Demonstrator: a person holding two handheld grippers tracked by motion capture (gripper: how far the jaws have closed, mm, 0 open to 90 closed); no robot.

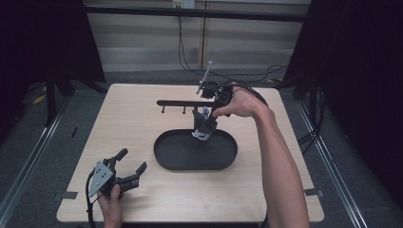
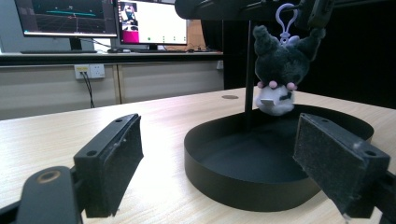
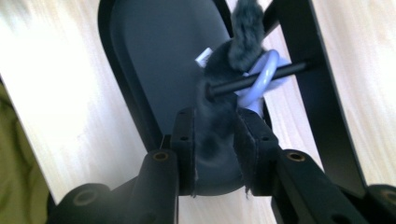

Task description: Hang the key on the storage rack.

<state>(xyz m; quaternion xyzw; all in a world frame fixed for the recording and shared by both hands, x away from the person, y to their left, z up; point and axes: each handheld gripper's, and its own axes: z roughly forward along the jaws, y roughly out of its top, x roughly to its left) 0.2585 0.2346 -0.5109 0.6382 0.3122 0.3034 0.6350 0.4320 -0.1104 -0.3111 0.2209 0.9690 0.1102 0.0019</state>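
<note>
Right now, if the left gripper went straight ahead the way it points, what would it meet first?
Probably the near wall of the black tray, which lies directly ahead of the open left gripper; the plush toy hangs farther on, above it.

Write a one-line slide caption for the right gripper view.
Right gripper clamps a dark plush keychain, its lilac clip looped over a rack peg above the black tray.

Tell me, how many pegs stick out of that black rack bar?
3. In the high view, two bare pegs hang near the bar's left end; a third carries the plush keychain's lilac clip. More may be hidden.
</note>
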